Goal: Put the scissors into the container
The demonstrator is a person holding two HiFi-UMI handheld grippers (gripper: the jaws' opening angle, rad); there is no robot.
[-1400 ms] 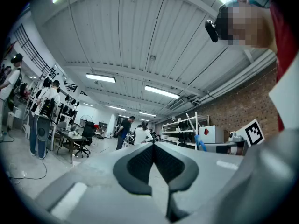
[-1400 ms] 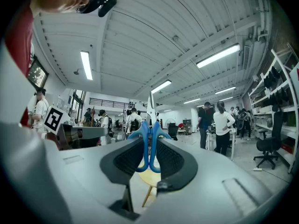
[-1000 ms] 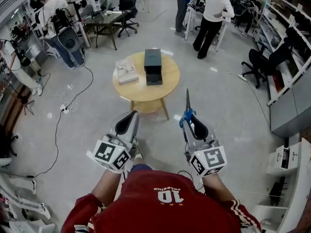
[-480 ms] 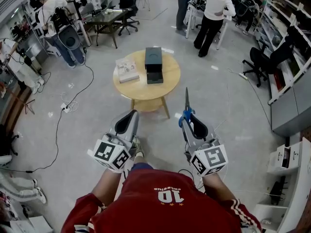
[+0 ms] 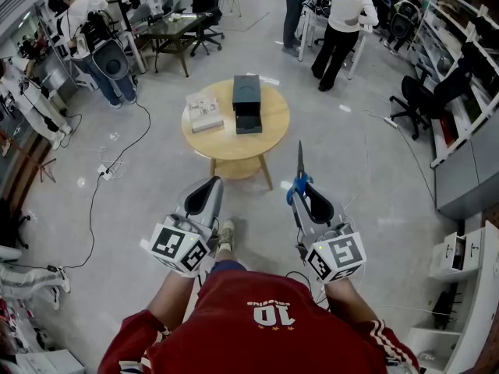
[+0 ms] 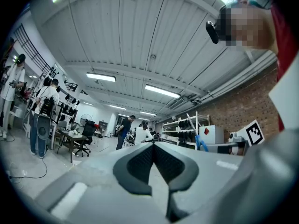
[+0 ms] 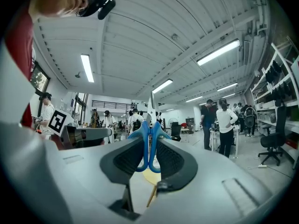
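Gripping the blue handles of the scissors (image 7: 145,129) between the clenched jaws of the right gripper (image 7: 150,133), aiming the blades ahead toward the round table (image 5: 234,150). Pressing the left gripper (image 6: 153,146) jaws tip to tip, empty. Holding both level over the floor (image 5: 351,162), well apart from the dark container (image 5: 246,104) sitting on that table beside a booklet (image 5: 203,112).

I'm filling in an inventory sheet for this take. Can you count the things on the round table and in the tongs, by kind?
scissors: 1, held in the right tongs
container: 1, on the table
booklet: 1, beside the container
Total: 3; the left tongs hold nothing.
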